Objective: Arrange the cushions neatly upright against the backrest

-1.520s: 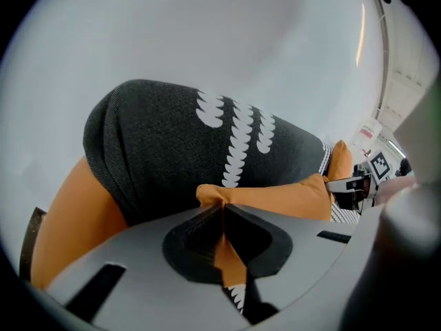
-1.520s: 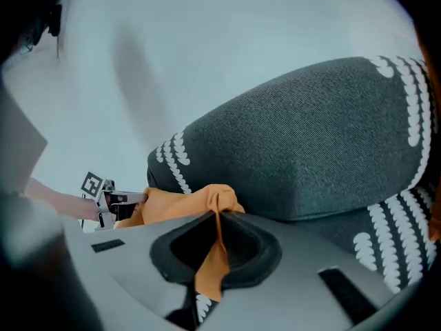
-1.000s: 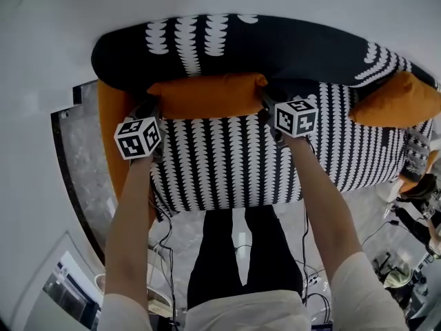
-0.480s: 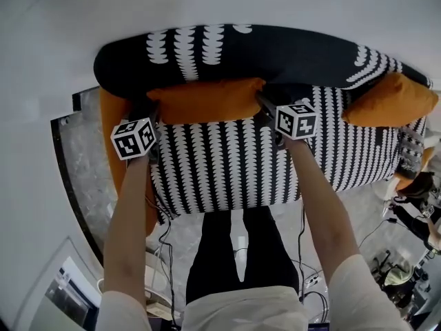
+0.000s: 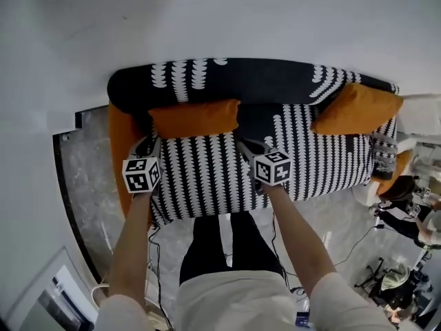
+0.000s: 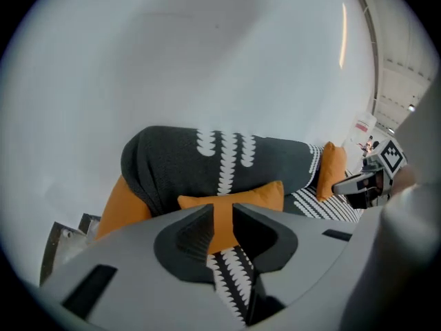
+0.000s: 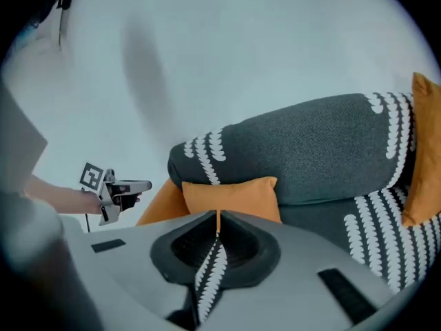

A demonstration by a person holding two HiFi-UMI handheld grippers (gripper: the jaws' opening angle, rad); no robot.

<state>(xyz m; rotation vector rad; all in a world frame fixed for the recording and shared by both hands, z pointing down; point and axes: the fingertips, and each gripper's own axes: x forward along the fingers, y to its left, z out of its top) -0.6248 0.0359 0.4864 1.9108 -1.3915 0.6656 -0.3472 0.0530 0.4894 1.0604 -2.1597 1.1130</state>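
An orange cushion [image 5: 195,118] stands upright against the black-and-white backrest [image 5: 255,81] at the sofa's left half. A second orange cushion [image 5: 355,109] leans at the right end. My left gripper [image 5: 146,149] hovers over the seat in front of the first cushion's left corner. Its jaws are closing with a narrow gap and nothing between them [image 6: 222,216]. My right gripper [image 5: 243,145] sits off the cushion's right corner, shut and empty [image 7: 218,219]. Both gripper views show the first cushion [image 6: 256,197] [image 7: 231,195] ahead of the jaws, untouched.
The striped seat [image 5: 207,178] lies under both grippers. An orange armrest [image 5: 121,150] closes the sofa's left end. A white wall rises behind the backrest. Marble floor [image 5: 83,178] with cables lies in front. A person and gear [image 5: 406,212] are at the far right.
Both grippers have let go of the left cushion's corners and drawn back over the seat toward me. The cushion stays upright against the backrest.
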